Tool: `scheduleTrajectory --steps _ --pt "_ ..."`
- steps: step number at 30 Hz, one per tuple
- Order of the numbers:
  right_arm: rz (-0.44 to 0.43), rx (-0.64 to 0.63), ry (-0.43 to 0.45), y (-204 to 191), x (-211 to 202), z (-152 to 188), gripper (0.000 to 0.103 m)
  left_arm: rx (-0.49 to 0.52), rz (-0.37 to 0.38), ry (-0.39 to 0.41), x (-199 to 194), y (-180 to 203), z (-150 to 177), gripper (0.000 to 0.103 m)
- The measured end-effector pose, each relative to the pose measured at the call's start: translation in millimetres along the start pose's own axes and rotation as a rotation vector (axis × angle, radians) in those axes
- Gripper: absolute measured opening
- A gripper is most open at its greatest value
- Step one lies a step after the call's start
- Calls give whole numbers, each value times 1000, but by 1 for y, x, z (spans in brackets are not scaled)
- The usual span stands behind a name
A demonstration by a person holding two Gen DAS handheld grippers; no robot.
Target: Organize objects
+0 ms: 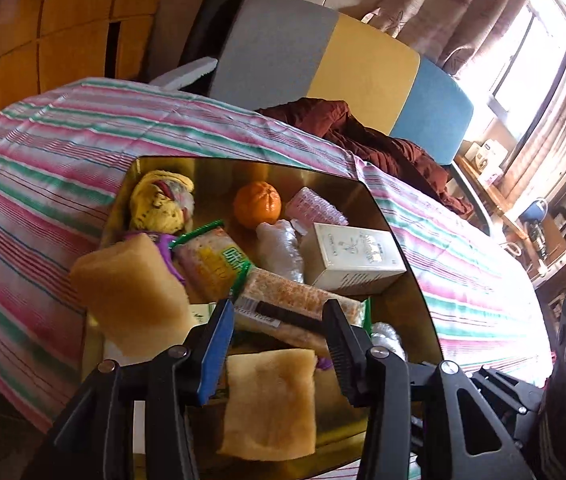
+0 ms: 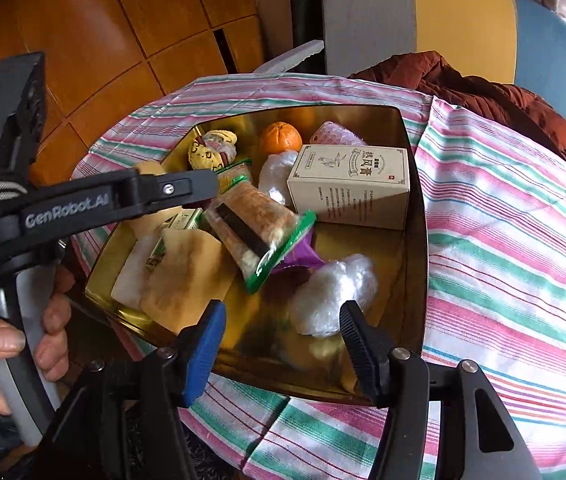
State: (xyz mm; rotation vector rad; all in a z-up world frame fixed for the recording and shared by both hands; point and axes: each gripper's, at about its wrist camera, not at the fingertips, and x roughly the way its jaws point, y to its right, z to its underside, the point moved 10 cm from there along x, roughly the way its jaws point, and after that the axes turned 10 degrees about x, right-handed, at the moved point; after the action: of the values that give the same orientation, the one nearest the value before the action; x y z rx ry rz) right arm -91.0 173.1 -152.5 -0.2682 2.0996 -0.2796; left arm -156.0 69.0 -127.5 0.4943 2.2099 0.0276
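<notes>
Clutter fills the square gold metal tray (image 2: 415, 240) on your striped pink, green and white cloth-covered bench (image 2: 515, 240): a round orange mandarin (image 2: 281, 137) and a pink ridged roller (image 1: 317, 206) at the tray's far side, a cream cardboard box with printed lettering (image 2: 349, 186) just in front of them near the right wall, a green-edged clear packet of brown biscuits (image 2: 259, 232) in the middle, tan sponge pieces (image 2: 185, 280) at the left, and a white crumpled plastic wad (image 2: 333, 294) near the front. Your left gripper (image 1: 279, 320) hangs spread over the packet, holding nothing. Your right gripper (image 2: 283, 328) is spread too, above the tray's near rim, beside the wad.
</notes>
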Motion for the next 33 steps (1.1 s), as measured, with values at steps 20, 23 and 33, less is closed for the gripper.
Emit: scheduleTrajectory --steps 20,23,33 --pt "131 21 118 12 -24 -11 84 124 -194 95 -51 4 0 51" --pt "138 32 136 13 -29 -13 84 127 -211 101 -57 6 1 59" --pt "184 58 275 11 -57 -19 85 192 -278 132 -71 23 10 65"
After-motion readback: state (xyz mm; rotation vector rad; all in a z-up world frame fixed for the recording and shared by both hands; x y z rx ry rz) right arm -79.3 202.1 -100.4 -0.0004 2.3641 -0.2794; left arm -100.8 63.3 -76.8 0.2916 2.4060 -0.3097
